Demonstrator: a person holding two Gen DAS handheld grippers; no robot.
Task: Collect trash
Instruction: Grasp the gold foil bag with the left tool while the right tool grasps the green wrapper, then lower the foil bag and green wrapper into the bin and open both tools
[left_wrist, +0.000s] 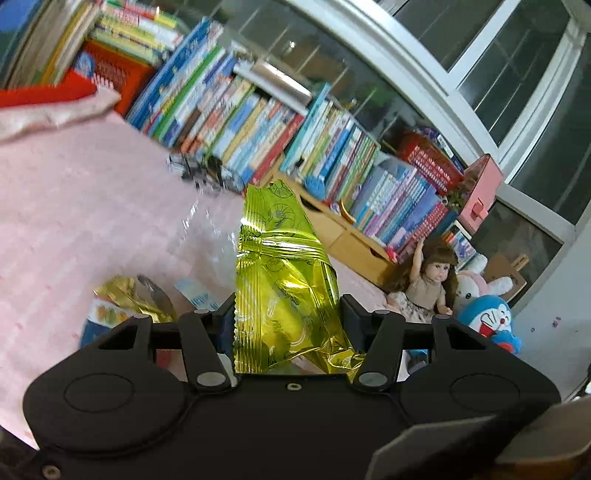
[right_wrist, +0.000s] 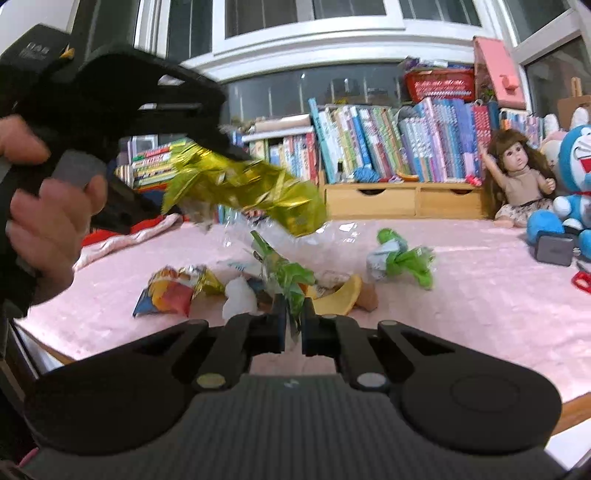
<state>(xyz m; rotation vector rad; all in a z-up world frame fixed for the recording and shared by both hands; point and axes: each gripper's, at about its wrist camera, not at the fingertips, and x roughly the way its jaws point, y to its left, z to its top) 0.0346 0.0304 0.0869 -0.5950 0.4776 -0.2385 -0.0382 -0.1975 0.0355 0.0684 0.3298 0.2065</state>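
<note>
We hold the yellow-green foil wrapper (left_wrist: 284, 280) clamped in the left claw (left_wrist: 288, 314), lifted above the pink surface (right_wrist: 461, 266). The right claw (right_wrist: 293, 330) is closed on a green wrapper (right_wrist: 291, 280) at the trash pile, beside a banana peel (right_wrist: 343, 295) and a colourful snack bag (right_wrist: 170, 293).

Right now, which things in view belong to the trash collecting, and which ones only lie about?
For the job:
- yellow foil wrapper, held in the left gripper
- green wrapper, pinched in the right gripper
- crumpled green wrapper
- chip bag
- banana peel

Just lying about:
- doll
- blue plush toy
- books
</note>
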